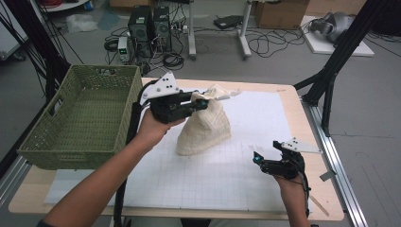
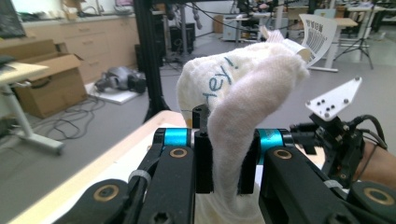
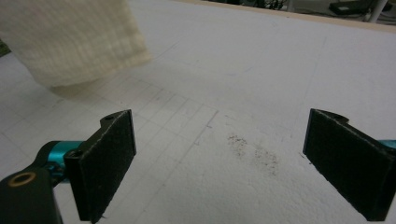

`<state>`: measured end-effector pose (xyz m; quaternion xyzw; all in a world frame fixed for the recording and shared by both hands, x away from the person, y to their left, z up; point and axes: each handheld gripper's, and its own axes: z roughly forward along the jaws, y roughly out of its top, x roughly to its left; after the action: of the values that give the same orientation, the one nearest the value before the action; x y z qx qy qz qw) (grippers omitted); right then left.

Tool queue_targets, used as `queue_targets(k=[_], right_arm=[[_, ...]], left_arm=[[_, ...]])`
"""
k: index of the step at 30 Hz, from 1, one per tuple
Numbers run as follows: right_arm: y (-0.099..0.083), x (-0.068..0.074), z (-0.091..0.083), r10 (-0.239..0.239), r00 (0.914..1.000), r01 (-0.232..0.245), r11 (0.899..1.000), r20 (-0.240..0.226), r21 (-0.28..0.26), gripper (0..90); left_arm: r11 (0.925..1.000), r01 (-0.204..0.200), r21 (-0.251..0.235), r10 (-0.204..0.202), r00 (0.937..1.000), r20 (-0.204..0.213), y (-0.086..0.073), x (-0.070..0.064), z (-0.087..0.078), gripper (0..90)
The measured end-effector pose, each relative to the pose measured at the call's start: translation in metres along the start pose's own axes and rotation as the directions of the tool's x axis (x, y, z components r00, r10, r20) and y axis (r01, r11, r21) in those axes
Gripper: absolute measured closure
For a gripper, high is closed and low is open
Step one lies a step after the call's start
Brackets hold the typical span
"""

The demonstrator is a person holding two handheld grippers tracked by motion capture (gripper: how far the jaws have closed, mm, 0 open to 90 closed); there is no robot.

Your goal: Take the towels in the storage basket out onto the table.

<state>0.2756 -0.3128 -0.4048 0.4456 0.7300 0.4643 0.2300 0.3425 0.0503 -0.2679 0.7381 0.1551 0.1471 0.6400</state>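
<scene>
Table (image 1: pixel 288 111) with white gridded mat (image 1: pixel 227 175) on top, person's forearms come in from the bottom edge of the high view. Green woven basket (image 1: pixel 78 120) sits at the table's left edge, tilted a bit, open side up.

Cream towel (image 1: pixel 204 126) is near mat centre, just right of the basket, pulled up into a cone: top bunched and lifted, lower hem resting on the mat. In the left gripper view the towel (image 2: pixel 243 93) has blue lettering and a fold drapes over between the jaws.

Left forearm runs diagonally up from bottom left, wrist bent, hand (image 1: pixel 152 130) wrapped under the gripper body, raised well above the mat. Left gripper (image 1: pixel 201 103) points right, about level, jaws clamped on the towel's top bunch; the left gripper view shows the cloth pinched tight between both black pads.

Right forearm comes in short at bottom right, hand (image 1: pixel 292 182) low near the table's front right part. Right gripper (image 1: pixel 257 158) points left toward the towel, well apart from it, close over the mat. Its jaws stand wide apart, nothing between them; the right gripper view shows bare mat (image 3: pixel 243 93) between the pads and the towel's hem (image 3: pixel 74 42) at upper left, also a small dark speckled smudge (image 3: pixel 254 151) on the mat.
</scene>
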Motion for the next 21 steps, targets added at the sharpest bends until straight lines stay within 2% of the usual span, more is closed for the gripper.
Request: queue_targets(k=[4, 8, 13, 15, 16, 21], right_arm=[[0.0, -0.001, 0.001, 0.0, 1.0, 0.0, 1.0, 0.002, -0.014, 8.4], [0.0, 0.0, 0.001, -0.025, 0.9995, 0.026, 1.0, 0.021, -0.008, 8.5], [-0.001, -0.001, 0.003, -0.013, 0.9999, 0.013, 1.0, 0.006, -0.003, 8.5], [-0.001, 0.0, 0.004, -0.018, 0.9998, 0.018, 1.0, 0.01, 0.002, 8.5], [-0.001, 0.001, 0.005, -0.024, 0.9997, 0.024, 1.0, 0.011, 0.004, 8.5], [0.0, 0.002, 0.007, -0.014, 0.9999, 0.014, 1.0, 0.005, 0.01, 8.5]], left_arm=[[0.9996, 0.005, 0.028, -0.006, 0.9996, 0.029, -0.016, -0.006, 0.013, 81.3], [0.998, 0.041, 0.048, -0.043, 0.9984, 0.037, -0.034, -0.008, 0.017, 80.9], [0.9935, 0.069, 0.091, -0.07, 0.9975, 0.009, -0.059, -0.006, 0.013, 80.9], [0.9888, 0.086, 0.122, -0.085, 0.9963, -0.009, -0.075, -0.003, 0.01, 80.9], [0.9888, 0.086, 0.122, -0.085, 0.9963, -0.009, -0.075, -0.003, 0.01, 80.8], [0.9789, 0.106, 0.175, -0.102, 0.9943, -0.031, -0.101, -0.002, 0.006, 80.4]])
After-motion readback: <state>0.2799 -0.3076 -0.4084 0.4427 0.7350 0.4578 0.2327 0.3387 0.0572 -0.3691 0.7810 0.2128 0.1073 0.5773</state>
